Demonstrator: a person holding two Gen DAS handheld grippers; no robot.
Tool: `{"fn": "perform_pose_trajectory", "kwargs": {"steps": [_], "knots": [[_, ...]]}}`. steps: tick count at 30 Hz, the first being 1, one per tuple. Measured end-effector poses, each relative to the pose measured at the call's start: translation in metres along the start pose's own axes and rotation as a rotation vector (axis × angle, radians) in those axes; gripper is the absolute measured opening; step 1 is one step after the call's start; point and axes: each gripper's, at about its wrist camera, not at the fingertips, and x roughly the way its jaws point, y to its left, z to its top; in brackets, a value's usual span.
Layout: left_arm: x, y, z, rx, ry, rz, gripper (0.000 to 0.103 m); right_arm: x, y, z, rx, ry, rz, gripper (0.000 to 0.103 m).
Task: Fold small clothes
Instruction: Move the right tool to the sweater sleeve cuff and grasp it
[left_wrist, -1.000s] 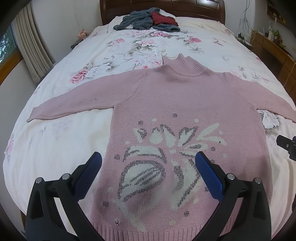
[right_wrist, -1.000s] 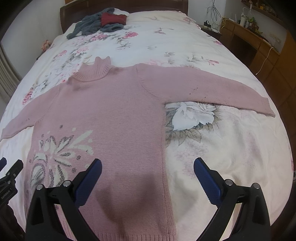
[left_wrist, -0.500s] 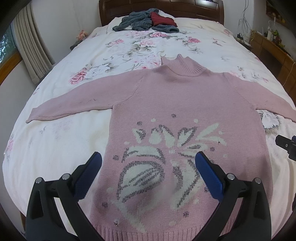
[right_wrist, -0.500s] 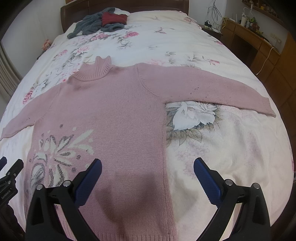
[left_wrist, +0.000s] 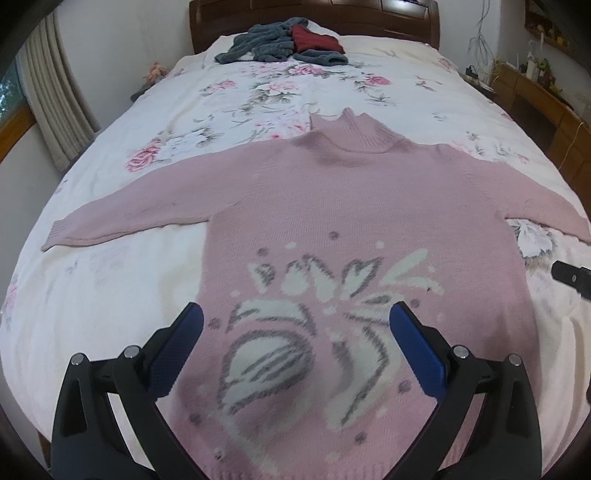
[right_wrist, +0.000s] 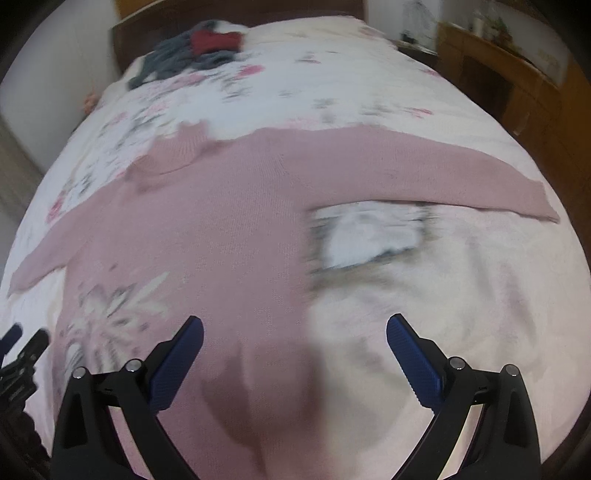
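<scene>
Sleeves spread, the pink knitted turtleneck sweater (left_wrist: 354, 206) lies flat on the floral bedspread (left_wrist: 122, 295) under my gaping, empty left tongs (left_wrist: 295, 325) and right tongs (right_wrist: 294, 334), whose blurred view alone shows its right cuff (right_wrist: 535, 201).

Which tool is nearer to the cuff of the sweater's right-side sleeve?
Right. The right tool hangs over the sweater's side edge below that cuff; the left tool is over the flower pattern, further away.

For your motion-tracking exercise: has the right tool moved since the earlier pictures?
Yes. The right tool has swung: its view is motion-blurred, and the sweater and bed now sit tilted, with the right sleeve lower in frame.
</scene>
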Motion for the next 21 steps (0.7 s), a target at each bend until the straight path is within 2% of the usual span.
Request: {"fn": "perform_pose_trajectory", "kwargs": {"steps": [5,9,11,15,19,21], "knots": [[0.017,-0.021,0.033,-0.004,-0.009,-0.039,0.100,0.015,-0.094,0.047,0.139,0.007,-0.045,0.099],[0.029,-0.044,0.061,0.005,-0.032,-0.059,0.100,0.039,-0.200,0.089,0.326,0.065,-0.074,0.099],[0.036,-0.059,0.075,0.010,-0.042,-0.072,0.100,0.055,-0.245,0.105,0.379,0.103,-0.127,0.099],[0.048,-0.082,0.097,0.015,-0.060,-0.083,0.100,0.086,-0.314,0.121,0.470,0.160,-0.182,0.099],[0.060,-0.102,0.113,0.010,-0.056,-0.103,0.100,0.112,-0.357,0.116,0.605,0.214,-0.118,0.099],[0.063,-0.108,0.114,0.015,-0.056,-0.106,0.100,0.118,-0.368,0.113,0.638,0.199,-0.099,0.099]]}}
